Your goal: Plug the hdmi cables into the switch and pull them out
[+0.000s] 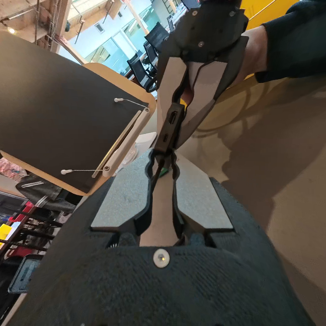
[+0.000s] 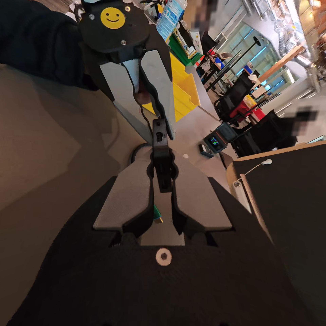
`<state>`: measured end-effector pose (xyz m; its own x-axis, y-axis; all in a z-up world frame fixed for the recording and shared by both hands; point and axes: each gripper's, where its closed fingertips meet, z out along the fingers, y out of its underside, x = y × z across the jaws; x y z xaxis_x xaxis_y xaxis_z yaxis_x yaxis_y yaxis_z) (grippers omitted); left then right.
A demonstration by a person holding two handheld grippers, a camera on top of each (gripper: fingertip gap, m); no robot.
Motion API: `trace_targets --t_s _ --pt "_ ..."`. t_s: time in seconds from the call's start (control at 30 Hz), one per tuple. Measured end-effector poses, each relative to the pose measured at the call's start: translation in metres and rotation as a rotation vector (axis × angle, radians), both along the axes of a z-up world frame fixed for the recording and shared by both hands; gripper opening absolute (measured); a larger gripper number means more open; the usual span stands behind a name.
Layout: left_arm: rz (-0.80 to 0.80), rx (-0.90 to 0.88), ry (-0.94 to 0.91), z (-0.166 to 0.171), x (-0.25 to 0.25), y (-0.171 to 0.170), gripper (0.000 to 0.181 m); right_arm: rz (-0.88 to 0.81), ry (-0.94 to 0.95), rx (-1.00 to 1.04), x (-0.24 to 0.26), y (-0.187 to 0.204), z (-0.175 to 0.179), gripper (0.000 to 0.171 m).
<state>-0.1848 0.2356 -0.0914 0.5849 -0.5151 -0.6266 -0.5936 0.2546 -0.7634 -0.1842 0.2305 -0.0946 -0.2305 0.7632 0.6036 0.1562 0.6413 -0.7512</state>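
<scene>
Above the beige tabletop (image 1: 282,158), both grippers met tip to tip on one item.

- Switch (image 2: 159,139): small black box, ports along its visible edge, held off the table between the two tools.
- Right gripper (image 2: 161,165): fingers nearly closed, clamping the switch's near end.
- Left gripper (image 1: 163,158): fingers narrowed onto the switch's opposite end.
- Green connector (image 2: 157,214): gold tip, seen behind the right fingers; its cable could not be traced.
- Dark board (image 1: 61,112): tan-edged, to one side.
- Yellow bin (image 2: 185,95): beyond, on the table.
</scene>
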Motion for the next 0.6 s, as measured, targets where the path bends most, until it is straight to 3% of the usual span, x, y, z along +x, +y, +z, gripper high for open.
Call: trace_targets --t_s 0.2,0.47,0.6 --pt "0.213 -0.043 0.186 -0.028 -0.026 0.025 0.014 -0.170 -0.116 -0.003 -0.006 0.028 -0.024 0.027" --pt "0.207 -0.049 0.177 -0.030 -0.025 0.025 0.014 -0.143 -0.104 0.040 -0.006 0.024 -0.023 0.013" --pt "0.159 -0.080 0.047 -0.024 -0.018 0.023 0.018 -0.095 -0.066 0.020 -0.003 0.020 -0.015 0.011"
